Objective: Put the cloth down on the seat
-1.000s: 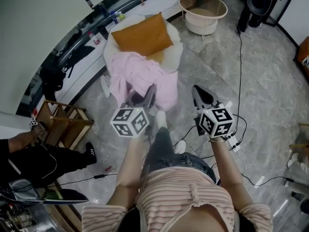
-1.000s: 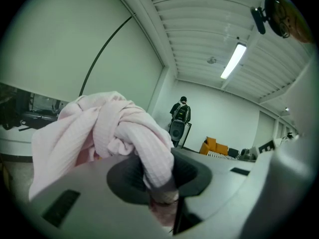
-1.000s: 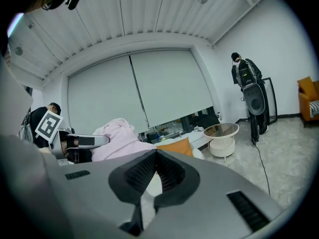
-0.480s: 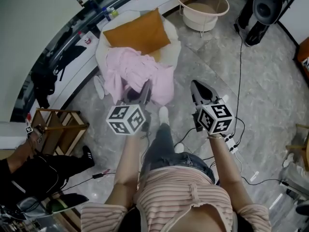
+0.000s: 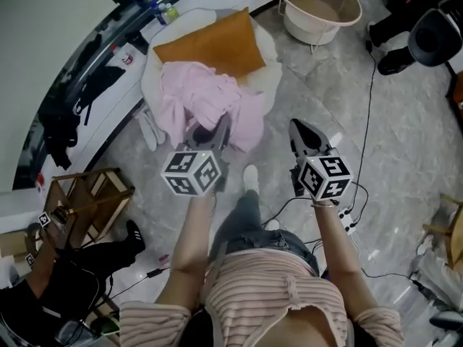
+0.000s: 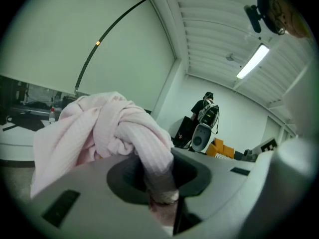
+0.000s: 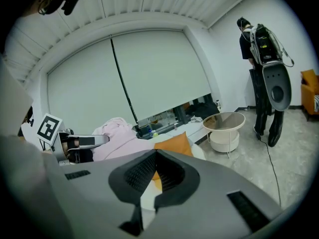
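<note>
The pink cloth (image 5: 206,105) lies bunched over the front of the round white seat (image 5: 153,74), below an orange cushion (image 5: 210,43). My left gripper (image 5: 215,134) reaches into the cloth's near edge and is shut on a fold of it. In the left gripper view that fold (image 6: 149,153) runs down between the jaws, and the rest of the cloth bulges above. My right gripper (image 5: 304,137) hovers over the floor to the right of the seat, shut and holding nothing. From the right gripper (image 7: 156,153) I see the cloth (image 7: 119,136) and the cushion (image 7: 174,144) ahead.
A round side table (image 5: 322,6) stands beyond the seat at the right. A wooden rack (image 5: 87,197) and a person in black (image 5: 58,288) are at the lower left. Cables (image 5: 369,114) cross the marble floor. Another person with a black device (image 7: 264,59) stands at the far right.
The head view has swung a little, so the room has shifted in the frame. Both grippers keep about the same places by the seat, and the left stays closed on the cloth.
</note>
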A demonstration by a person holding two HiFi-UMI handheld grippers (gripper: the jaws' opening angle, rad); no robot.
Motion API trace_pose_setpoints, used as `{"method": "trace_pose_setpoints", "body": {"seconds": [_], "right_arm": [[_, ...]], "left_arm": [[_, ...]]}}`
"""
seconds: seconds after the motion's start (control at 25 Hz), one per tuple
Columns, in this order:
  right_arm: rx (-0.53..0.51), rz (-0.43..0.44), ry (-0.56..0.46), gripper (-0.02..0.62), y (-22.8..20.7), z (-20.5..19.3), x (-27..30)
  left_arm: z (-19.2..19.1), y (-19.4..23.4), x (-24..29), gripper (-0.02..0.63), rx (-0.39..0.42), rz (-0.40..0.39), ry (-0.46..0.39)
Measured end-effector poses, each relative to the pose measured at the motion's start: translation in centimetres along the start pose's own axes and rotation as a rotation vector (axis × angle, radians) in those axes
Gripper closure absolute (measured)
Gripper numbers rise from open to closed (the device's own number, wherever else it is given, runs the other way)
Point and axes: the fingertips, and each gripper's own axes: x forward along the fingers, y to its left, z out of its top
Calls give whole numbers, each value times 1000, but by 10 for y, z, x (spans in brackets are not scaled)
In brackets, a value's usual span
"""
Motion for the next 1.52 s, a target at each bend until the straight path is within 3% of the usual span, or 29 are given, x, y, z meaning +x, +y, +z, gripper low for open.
{"method": "trace_pose_setpoints", "body": {"seconds": [0.56,0.84,1.52], "right_arm": [[8,-81,34,586,-22,27,79],[-13,-81,52,588,-17,36,100],[21,-113,134,588,-75,4,156]], "left_arm": [[45,70,69,508,-9,-31,-7],[54,92,86,508,-10,-31,0],[0,121,186,508,-63,-20,96]]}}
